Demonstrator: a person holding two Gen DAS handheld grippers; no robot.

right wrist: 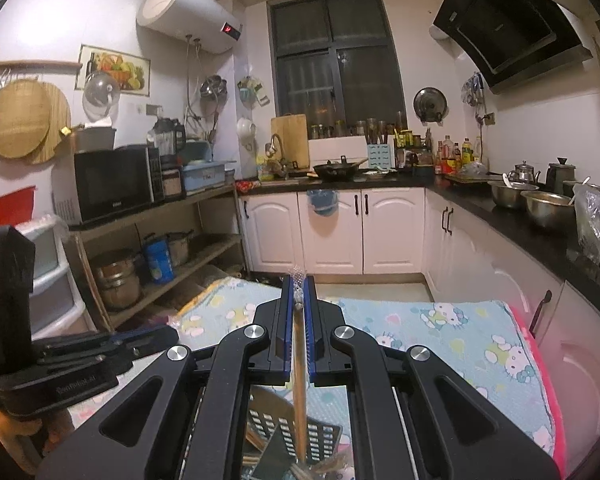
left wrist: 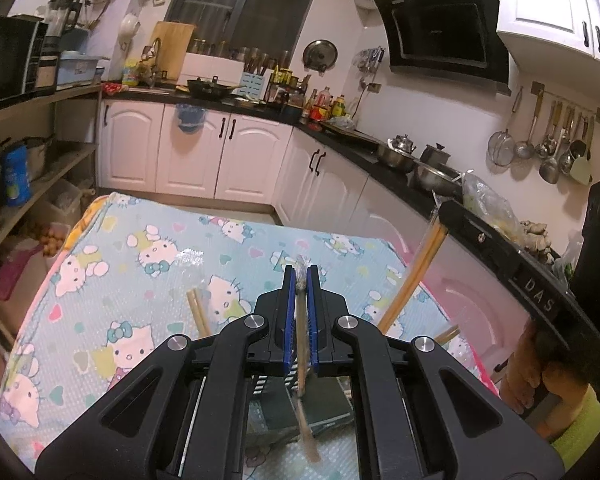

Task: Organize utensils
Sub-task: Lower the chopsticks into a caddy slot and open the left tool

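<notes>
Nearest in the left wrist view, the left gripper has its blue-lined jaws pressed together on a wrapped chopstick pair, whose clear wrapper tip pokes out past the fingertips while the wooden shaft runs back down under the body toward a dark slotted holder seen below. In the right wrist view the right gripper is likewise pinched tight on a second wrapped chopstick pair, its lower end pointing down at the slotted utensil holder, where a few more wooden sticks show, too blurred to count. On the table, covered by a blue cartoon-cat cloth, one loose pair of chopsticks lies left of the left gripper, and another stick end peeks out to its right. The cloth's far edge and its pink right border drop to a strip of open floor. Beyond stand white cabinets under a black countertop bearing two steel bowls and two kettles, with a shelf rack on the left
</notes>
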